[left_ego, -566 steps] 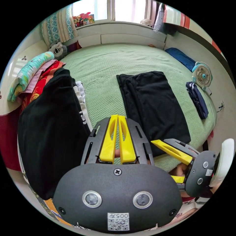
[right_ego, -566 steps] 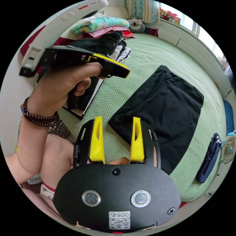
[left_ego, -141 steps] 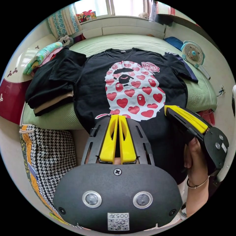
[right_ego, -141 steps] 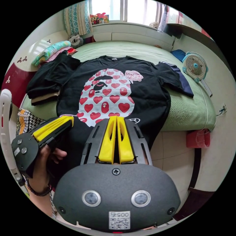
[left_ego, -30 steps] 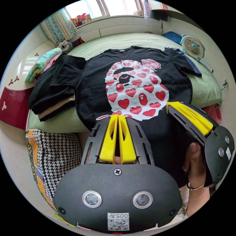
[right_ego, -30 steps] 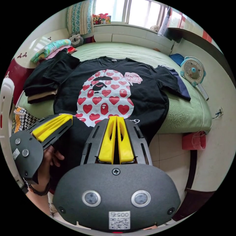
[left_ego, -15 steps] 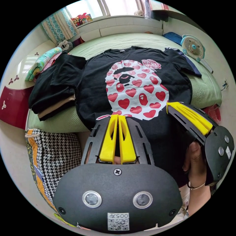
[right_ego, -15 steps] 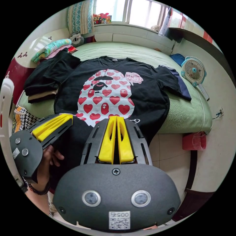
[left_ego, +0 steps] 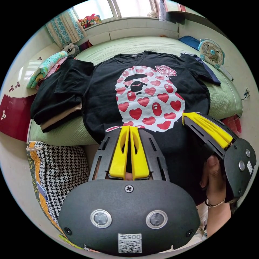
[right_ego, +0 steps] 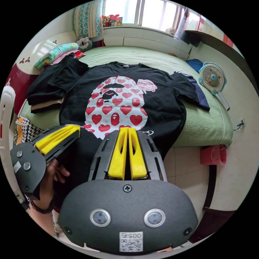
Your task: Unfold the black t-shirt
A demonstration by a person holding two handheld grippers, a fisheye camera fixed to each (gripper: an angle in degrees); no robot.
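Observation:
The black t-shirt (left_ego: pixel 102 89) lies spread open on the green bed (left_ego: pixel 72 132), its heart print facing up and its collar at the far side. Its lower part hangs over the bed's near edge toward me. My left gripper (left_ego: pixel 129 129) is shut on the hem, with black cloth between its yellow jaws. My right gripper (right_ego: pixel 127 130) is shut on the hem too, further to the right. In the left gripper view the right gripper (left_ego: pixel 186 116) comes in from the right, held by a hand. The left gripper (right_ego: pixel 75 129) enters the right gripper view at the left, over the t-shirt (right_ego: pixel 162 108).
A stack of folded dark clothes (left_ego: pixel 59 94) sits left of the shirt, under its left sleeve. A small fan (right_ego: pixel 213 75) and a navy garment (right_ego: pixel 201 94) are at the bed's right. A houndstooth bag (left_ego: pixel 59 172) stands on the floor, lower left. A red object (right_ego: pixel 214 155) lies under the bed's right corner.
Long ago the shirt lay folded, the right gripper open; now it is spread print up with both grippers shut on its hem. Over the last second almost nothing has moved.

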